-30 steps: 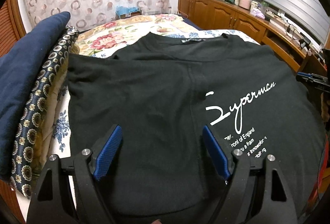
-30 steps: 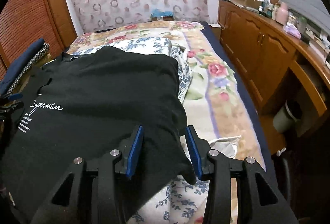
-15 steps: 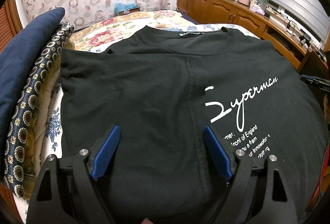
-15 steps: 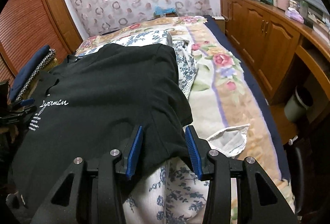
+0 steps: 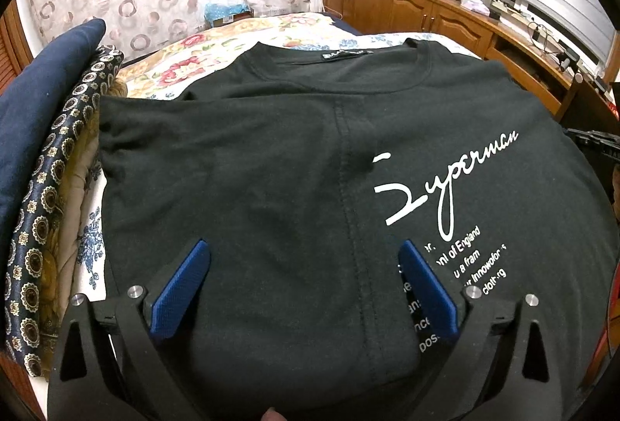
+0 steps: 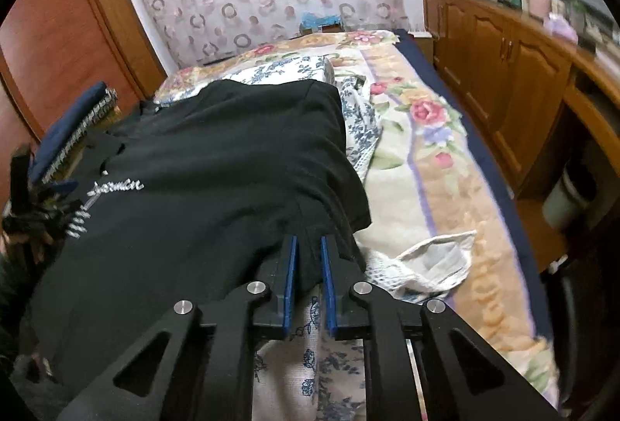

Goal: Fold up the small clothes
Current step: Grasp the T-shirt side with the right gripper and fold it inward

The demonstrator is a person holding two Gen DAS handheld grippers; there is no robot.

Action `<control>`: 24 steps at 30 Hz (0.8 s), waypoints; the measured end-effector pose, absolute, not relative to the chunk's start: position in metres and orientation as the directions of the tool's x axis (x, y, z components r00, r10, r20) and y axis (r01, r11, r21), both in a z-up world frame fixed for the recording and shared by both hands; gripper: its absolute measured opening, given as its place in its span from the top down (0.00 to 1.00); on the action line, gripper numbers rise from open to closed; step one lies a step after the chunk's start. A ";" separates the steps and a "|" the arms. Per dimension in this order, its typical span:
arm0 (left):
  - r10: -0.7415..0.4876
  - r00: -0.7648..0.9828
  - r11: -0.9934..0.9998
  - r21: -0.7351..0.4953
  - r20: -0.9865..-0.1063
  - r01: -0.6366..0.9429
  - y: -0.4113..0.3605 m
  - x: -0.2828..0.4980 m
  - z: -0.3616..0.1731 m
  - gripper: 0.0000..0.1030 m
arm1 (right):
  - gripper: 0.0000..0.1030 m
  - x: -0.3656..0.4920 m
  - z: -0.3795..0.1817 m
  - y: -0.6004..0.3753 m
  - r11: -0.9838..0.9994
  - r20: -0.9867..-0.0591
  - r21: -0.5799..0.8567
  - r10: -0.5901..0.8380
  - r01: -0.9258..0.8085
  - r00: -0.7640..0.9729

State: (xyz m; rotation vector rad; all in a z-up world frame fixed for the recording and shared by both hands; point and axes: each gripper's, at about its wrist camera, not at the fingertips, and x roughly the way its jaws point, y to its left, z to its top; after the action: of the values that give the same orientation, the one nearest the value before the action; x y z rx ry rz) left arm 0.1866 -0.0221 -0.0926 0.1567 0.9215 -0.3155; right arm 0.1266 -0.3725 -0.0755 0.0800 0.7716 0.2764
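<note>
Black T-shirt point(image 5: 271, 157) lying flat on bed point(image 6: 438, 165), collar far from you. Your right gripper point(image 6: 309, 246) is pinching its right edge, jaws narrow. Your left gripper point(image 5: 302, 258) is hovering wide over left folded panel, gripping nothing.

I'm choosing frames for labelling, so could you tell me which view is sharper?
Left wrist view: crisp, white lettering on the black cotton T-shirt readable, only fisheye bending at the edges. Right wrist view: motion-blurred, lettering smeared, wooden cabinets soft.
</note>
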 end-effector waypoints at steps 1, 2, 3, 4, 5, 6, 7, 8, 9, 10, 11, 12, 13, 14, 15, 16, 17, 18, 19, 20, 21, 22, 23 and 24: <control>-0.200 0.563 0.943 -0.001 -0.802 0.333 -0.022 0.187 -0.093 0.03 | 0.92 0.127 -0.075 -0.371 0.964 -0.680 0.148 0.261 -0.220 0.685; -0.198 0.563 0.943 0.000 -0.802 0.332 -0.022 0.186 -0.093 0.03 | 0.92 0.127 -0.075 -0.371 0.965 -0.683 0.140 0.256 -0.220 0.684; -0.197 0.562 0.944 0.000 -0.803 0.330 -0.022 0.187 -0.093 0.02 | 0.93 0.128 -0.074 -0.372 0.965 -0.684 0.137 0.255 -0.223 0.683; -0.197 0.562 0.944 -0.001 -0.804 0.329 -0.021 0.188 -0.094 0.01 | 0.93 0.128 -0.073 -0.372 0.966 -0.682 0.132 0.252 -0.224 0.687; -0.195 0.561 0.945 -0.002 -0.804 0.326 -0.021 0.188 -0.094 0.01 | 0.94 0.128 -0.071 -0.372 0.966 -0.674 0.129 0.252 -0.225 0.694; -0.195 0.561 0.945 -0.002 -0.805 0.326 -0.021 0.188 -0.094 0.00 | 0.94 0.127 -0.068 -0.372 0.964 -0.664 0.129 0.257 -0.232 0.702; -0.194 0.561 0.946 -0.001 -0.805 0.325 -0.021 0.188 -0.094 0.00 | 0.94 0.125 -0.063 -0.370 0.963 -0.649 0.124 0.261 -0.239 0.715; -0.194 0.561 0.946 -0.002 -0.805 0.325 -0.021 0.188 -0.094 0.00 | 0.94 0.124 -0.059 -0.368 0.963 -0.636 0.115 0.260 -0.244 0.727; -0.194 0.561 0.946 -0.002 -0.805 0.325 -0.021 0.188 -0.094 0.00 | 0.94 0.122 -0.054 -0.365 0.961 -0.622 0.108 0.264 -0.253 0.737; -0.194 0.561 0.946 -0.002 -0.805 0.325 -0.021 0.188 -0.094 0.00 | 0.94 0.120 -0.051 -0.363 0.958 -0.612 0.105 0.273 -0.266 0.742; -0.194 0.561 0.946 -0.002 -0.805 0.325 -0.021 0.188 -0.094 0.00 | 0.94 0.119 -0.048 -0.358 0.955 -0.602 0.102 0.283 -0.280 0.747; -0.194 0.561 0.946 -0.002 -0.805 0.325 -0.021 0.188 -0.094 0.00 | 0.94 0.118 -0.046 -0.353 0.951 -0.597 0.096 0.291 -0.293 0.748; -0.194 0.561 0.946 -0.002 -0.805 0.325 -0.021 0.188 -0.094 0.00 | 0.94 0.117 -0.045 -0.349 0.947 -0.595 0.091 0.300 -0.308 0.746; -0.194 0.561 0.946 -0.002 -0.805 0.325 -0.021 0.188 -0.094 0.00 | 0.94 0.116 -0.046 -0.343 0.942 -0.594 0.087 0.309 -0.323 0.742; -0.194 0.561 0.946 -0.002 -0.805 0.325 -0.021 0.188 -0.094 0.00 | 0.94 0.116 -0.046 -0.338 0.938 -0.594 0.083 0.317 -0.335 0.739; -0.194 0.561 0.946 -0.001 -0.805 0.325 -0.021 0.188 -0.094 0.00 | 0.94 0.116 -0.047 -0.333 0.934 -0.595 0.081 0.326 -0.348 0.735; -0.194 0.561 0.946 -0.002 -0.805 0.325 -0.021 0.188 -0.094 0.00 | 0.94 0.116 -0.048 -0.329 0.929 -0.597 0.083 0.335 -0.359 0.729; -0.194 0.561 0.946 -0.002 -0.805 0.325 -0.020 0.188 -0.094 0.00 | 0.94 0.117 -0.051 -0.327 0.925 -0.600 0.090 0.346 -0.369 0.722; -0.194 0.561 0.946 -0.002 -0.805 0.325 -0.021 0.188 -0.094 0.00 | 0.94 0.118 -0.056 -0.323 0.921 -0.608 0.095 0.355 -0.379 0.710; -0.194 0.560 0.946 -0.002 -0.805 0.325 -0.020 0.188 -0.094 0.00 | 0.94 0.119 -0.062 -0.321 0.918 -0.620 0.094 0.356 -0.384 0.699; -0.194 0.560 0.946 -0.002 -0.805 0.325 -0.020 0.188 -0.094 0.00 | 0.94 0.122 -0.068 -0.319 0.918 -0.635 0.095 0.354 -0.386 0.686; -0.194 0.560 0.946 -0.002 -0.805 0.325 -0.020 0.188 -0.094 0.00 | 0.94 0.124 -0.077 -0.317 0.918 -0.657 0.093 0.347 -0.385 0.669; -0.194 0.560 0.946 -0.001 -0.805 0.325 -0.020 0.188 -0.094 0.00 | 0.94 0.127 -0.082 -0.316 0.919 -0.673 0.095 0.343 -0.383 0.656; -0.194 0.560 0.945 -0.001 -0.806 0.326 -0.020 0.188 -0.094 0.00 | 0.94 0.129 -0.089 -0.316 0.920 -0.686 0.096 0.338 -0.380 0.644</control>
State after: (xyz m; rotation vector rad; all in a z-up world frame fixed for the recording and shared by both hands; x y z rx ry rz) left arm 0.1882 -0.0203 -0.0939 0.1546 0.9280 -0.3080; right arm 0.1295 -0.3158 -0.0886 -0.0588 0.7691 0.4089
